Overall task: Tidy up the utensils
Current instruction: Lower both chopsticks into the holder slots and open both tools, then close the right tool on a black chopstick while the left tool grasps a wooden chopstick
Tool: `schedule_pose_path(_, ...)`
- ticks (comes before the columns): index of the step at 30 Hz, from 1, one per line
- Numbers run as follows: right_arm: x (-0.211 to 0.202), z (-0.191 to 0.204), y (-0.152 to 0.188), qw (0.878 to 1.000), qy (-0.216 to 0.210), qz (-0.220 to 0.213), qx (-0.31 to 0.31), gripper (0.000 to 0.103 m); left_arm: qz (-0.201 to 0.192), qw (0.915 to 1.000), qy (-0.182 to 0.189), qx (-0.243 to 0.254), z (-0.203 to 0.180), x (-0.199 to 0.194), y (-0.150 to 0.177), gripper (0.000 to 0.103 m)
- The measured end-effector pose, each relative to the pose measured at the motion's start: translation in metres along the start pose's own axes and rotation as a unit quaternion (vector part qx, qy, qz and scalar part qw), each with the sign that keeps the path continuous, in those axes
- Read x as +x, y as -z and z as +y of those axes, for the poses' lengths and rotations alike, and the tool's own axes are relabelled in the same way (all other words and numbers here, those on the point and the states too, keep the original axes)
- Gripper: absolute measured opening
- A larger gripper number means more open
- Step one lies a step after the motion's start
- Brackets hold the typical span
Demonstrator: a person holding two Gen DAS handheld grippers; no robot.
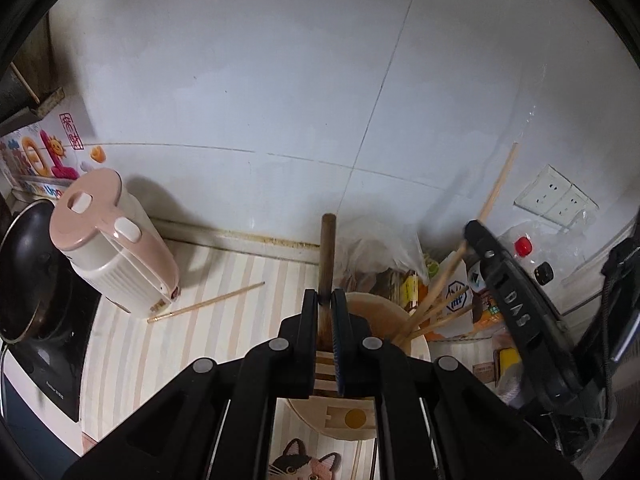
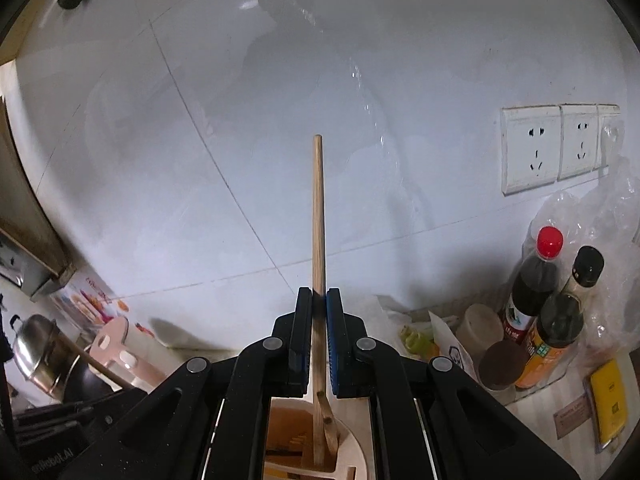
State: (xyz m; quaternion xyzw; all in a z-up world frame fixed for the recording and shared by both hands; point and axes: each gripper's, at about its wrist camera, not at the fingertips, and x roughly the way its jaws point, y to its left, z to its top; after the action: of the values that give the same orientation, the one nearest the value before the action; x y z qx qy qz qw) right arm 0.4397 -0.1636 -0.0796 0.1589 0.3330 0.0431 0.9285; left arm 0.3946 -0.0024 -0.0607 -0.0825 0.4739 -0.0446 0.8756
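In the left wrist view my left gripper (image 1: 327, 300) is shut on the dark brown wooden handle (image 1: 327, 248) of a utensil, which stands upright over the counter. Just right of it is a pale wooden utensil holder (image 1: 376, 300) with several chopsticks (image 1: 434, 312) leaning in it. My right gripper (image 1: 476, 232) hangs above the holder's right side, shut on one light chopstick (image 1: 496, 188). In the right wrist view that gripper (image 2: 319, 300) clamps the chopstick (image 2: 318, 216), whose lower end reaches down into the holder (image 2: 356, 444). One more chopstick (image 1: 206, 302) lies loose on the striped counter.
A pink-lidded kettle (image 1: 112, 240) and a dark pan (image 1: 32, 272) on a cooktop stand at the left. Sauce bottles (image 2: 540, 276), jars and plastic bags crowd the right corner under the wall sockets (image 2: 532, 148). A white tiled wall runs behind.
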Motion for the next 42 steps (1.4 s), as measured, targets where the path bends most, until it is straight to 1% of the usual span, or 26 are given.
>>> schedule_pose_path(3, 0.004, 0.001, 0.004, 0.999, -0.008, 0.039, -0.014, 0.010, 0.003, 1.0000, 0.000, -0.009, 0.001, -0.008, 0.000, 0.008)
schedule_pose_path(4, 0.003, 0.000, 0.005, 0.999, -0.012, 0.047, -0.013, 0.022, -0.002, 1.0000, 0.000, -0.009, 0.000, -0.014, 0.001, 0.013)
schedule_pose_path(5, -0.001, -0.002, 0.005, 0.998, -0.014, 0.052, -0.009, 0.032, -0.007, 0.9999, -0.005, -0.009, 0.000, -0.020, 0.001, 0.028)
schedule_pose_path(6, -0.008, -0.007, 0.006, 0.998, -0.017, 0.055, -0.003, 0.044, -0.011, 0.9998, -0.009, -0.010, -0.001, -0.026, 0.002, 0.040)
schedule_pose_path(7, -0.015, -0.010, 0.005, 0.998, -0.017, 0.056, 0.001, 0.048, -0.025, 0.9996, -0.013, -0.010, -0.001, -0.035, 0.003, 0.064)
schedule_pose_path(8, -0.021, -0.012, 0.004, 0.998, -0.013, 0.058, 0.003, 0.048, -0.034, 0.9993, -0.013, -0.012, 0.000, -0.041, 0.004, 0.075)
schedule_pose_path(10, -0.034, -0.018, 0.002, 0.998, -0.006, 0.064, 0.006, 0.050, -0.052, 0.9984, -0.015, -0.013, 0.001, -0.056, 0.008, 0.076)
schedule_pose_path(12, -0.048, -0.025, 0.002, 0.997, 0.010, 0.073, 0.010, 0.052, -0.059, 0.9979, -0.024, -0.013, 0.004, -0.062, 0.012, 0.086)
schedule_pose_path(13, -0.056, -0.029, 0.002, 0.997, 0.022, 0.077, 0.012, 0.057, -0.064, 0.9974, -0.032, -0.013, 0.006, -0.066, 0.016, 0.095)
schedule_pose_path(14, -0.065, -0.034, 0.004, 0.996, 0.036, 0.082, 0.014, 0.059, -0.069, 0.9969, -0.036, -0.014, 0.009, -0.068, 0.020, 0.100)
schedule_pose_path(15, -0.069, -0.038, 0.004, 0.995, 0.040, 0.084, 0.017, 0.063, -0.075, 0.9963, -0.039, -0.014, 0.011, -0.070, 0.025, 0.102)
schedule_pose_path(18, -0.091, -0.056, 0.015, 0.994, 0.060, 0.091, 0.029, 0.074, -0.080, 0.9945, -0.068, -0.005, 0.015, -0.071, 0.043, 0.103)
schedule_pose_path(19, -0.096, -0.062, 0.018, 0.993, 0.064, 0.092, 0.032, 0.080, -0.078, 0.9943, -0.072, -0.005, 0.017, -0.070, 0.050, 0.103)
schedule_pose_path(21, -0.106, -0.075, 0.032, 0.992, 0.076, 0.097, 0.037, 0.087, -0.067, 0.9949, -0.075, -0.004, 0.020, -0.064, 0.065, 0.103)
schedule_pose_path(24, -0.110, -0.093, 0.055, 0.987, 0.100, 0.118, 0.036, 0.088, -0.034, 0.9958, -0.085, 0.005, 0.019, -0.041, 0.090, 0.103)
schedule_pose_path(27, -0.106, -0.114, 0.083, 0.980, 0.119, 0.155, 0.038, 0.087, -0.001, 0.9940, -0.106, 0.028, 0.010, -0.008, 0.120, 0.103)
schedule_pose_path(29, -0.099, -0.131, 0.107, 0.976, 0.111, 0.182, 0.048, 0.065, 0.023, 0.9910, -0.120, 0.054, 0.000, 0.024, 0.148, 0.103)
schedule_pose_path(30, -0.092, -0.144, 0.124, 0.970, 0.112, 0.208, 0.059, 0.039, 0.038, 0.9899, -0.121, 0.062, -0.004, 0.038, 0.158, 0.103)
schedule_pose_path(31, -0.086, -0.156, 0.137, 0.964, 0.114, 0.232, 0.068, 0.025, 0.061, 0.9883, -0.119, 0.073, -0.009, 0.055, 0.172, 0.103)
schedule_pose_path(33, -0.078, -0.177, 0.160, 0.953, 0.120, 0.264, 0.085, 0.022, 0.111, 0.9850, -0.104, 0.081, -0.019, 0.088, 0.198, 0.101)
schedule_pose_path(35, -0.073, -0.191, 0.177, 0.945, 0.131, 0.286, 0.089, 0.022, 0.144, 0.9825, -0.087, 0.080, -0.029, 0.109, 0.215, 0.086)
schedule_pose_path(37, -0.070, -0.203, 0.192, 0.939, 0.139, 0.302, 0.094, 0.022, 0.180, 0.9782, -0.065, 0.082, -0.041, 0.133, 0.228, 0.078)
schedule_pose_path(38, -0.069, -0.207, 0.198, 0.936, 0.142, 0.309, 0.096, 0.022, 0.189, 0.9766, -0.060, 0.083, -0.045, 0.140, 0.232, 0.072)
schedule_pose_path(39, -0.068, -0.213, 0.205, 0.932, 0.146, 0.316, 0.100, 0.023, 0.204, 0.9735, -0.052, 0.088, -0.051, 0.151, 0.237, 0.069)
schedule_pose_path(41, -0.067, -0.221, 0.213, 0.928, 0.146, 0.326, 0.106, 0.023, 0.217, 0.9700, -0.053, 0.096, -0.058, 0.163, 0.241, 0.055)
schedule_pose_path(42, -0.067, -0.224, 0.217, 0.926, 0.146, 0.331, 0.110, 0.023, 0.222, 0.9680, -0.055, 0.103, -0.061, 0.170, 0.243, 0.051)
